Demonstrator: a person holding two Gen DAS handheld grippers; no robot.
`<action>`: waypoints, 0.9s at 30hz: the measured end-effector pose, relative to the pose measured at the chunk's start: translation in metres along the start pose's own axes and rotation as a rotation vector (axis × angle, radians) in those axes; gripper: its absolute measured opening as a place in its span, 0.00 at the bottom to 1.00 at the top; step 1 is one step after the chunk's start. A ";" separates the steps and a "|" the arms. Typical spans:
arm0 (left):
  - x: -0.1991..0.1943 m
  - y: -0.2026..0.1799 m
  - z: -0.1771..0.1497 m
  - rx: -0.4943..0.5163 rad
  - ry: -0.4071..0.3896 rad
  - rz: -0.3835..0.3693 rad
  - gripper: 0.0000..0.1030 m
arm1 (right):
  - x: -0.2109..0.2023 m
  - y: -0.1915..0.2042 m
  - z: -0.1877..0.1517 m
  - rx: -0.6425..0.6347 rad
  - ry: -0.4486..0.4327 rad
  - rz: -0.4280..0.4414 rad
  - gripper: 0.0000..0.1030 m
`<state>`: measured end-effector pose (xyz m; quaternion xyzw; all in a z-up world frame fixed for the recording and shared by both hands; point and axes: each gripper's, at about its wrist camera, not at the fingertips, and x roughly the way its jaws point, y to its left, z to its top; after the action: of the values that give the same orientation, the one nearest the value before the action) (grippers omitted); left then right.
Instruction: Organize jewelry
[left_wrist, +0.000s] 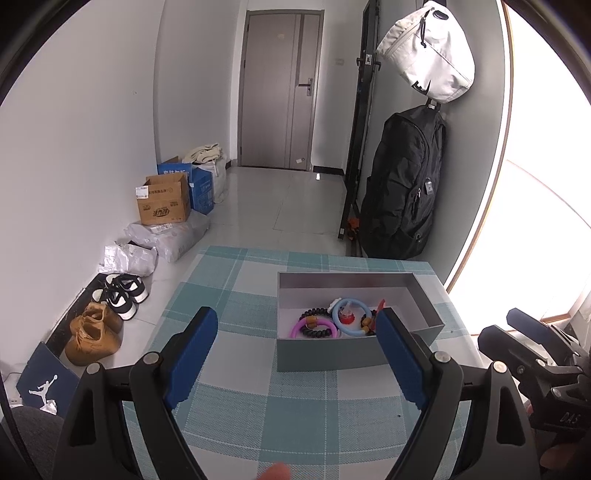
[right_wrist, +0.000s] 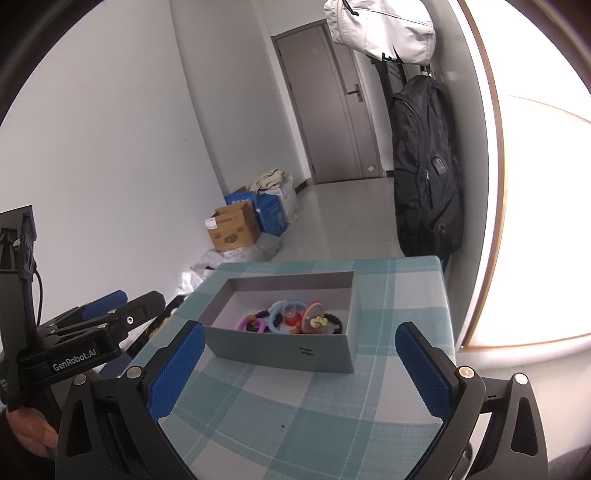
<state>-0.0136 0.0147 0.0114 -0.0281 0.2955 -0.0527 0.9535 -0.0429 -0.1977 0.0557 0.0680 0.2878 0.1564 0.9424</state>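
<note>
A grey open box (left_wrist: 317, 356) stands on the checked tablecloth (left_wrist: 236, 402). Inside lie a purple ring (left_wrist: 312, 326), a blue ring (left_wrist: 351, 314), black bead bracelets and other small pieces. My left gripper (left_wrist: 297, 350) is open and empty, a little in front of the box. In the right wrist view the same box (right_wrist: 284, 350) holds the jewelry (right_wrist: 291, 314). My right gripper (right_wrist: 297, 365) is open and empty, just short of the box's near wall. The left gripper (right_wrist: 107, 314) also shows at the left of that view.
Shoes (left_wrist: 118, 291), parcels and cardboard boxes (left_wrist: 164, 201) line the floor at the left wall. A black backpack (left_wrist: 402, 181) and a white bag (left_wrist: 428, 51) hang at the right. A bright window (left_wrist: 546, 184) lies beyond the table's right edge.
</note>
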 end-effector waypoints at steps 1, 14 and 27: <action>0.000 0.000 0.000 0.000 0.003 -0.003 0.82 | 0.000 0.000 0.000 -0.001 0.001 0.000 1.00; -0.001 -0.005 -0.002 0.017 0.003 0.000 0.82 | 0.003 -0.002 -0.001 0.013 0.011 0.005 1.00; -0.006 -0.009 -0.003 0.025 -0.022 -0.019 0.82 | 0.005 -0.004 -0.001 0.031 0.022 0.008 1.00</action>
<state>-0.0208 0.0062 0.0130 -0.0198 0.2842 -0.0651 0.9564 -0.0390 -0.1995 0.0516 0.0818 0.3003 0.1563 0.9374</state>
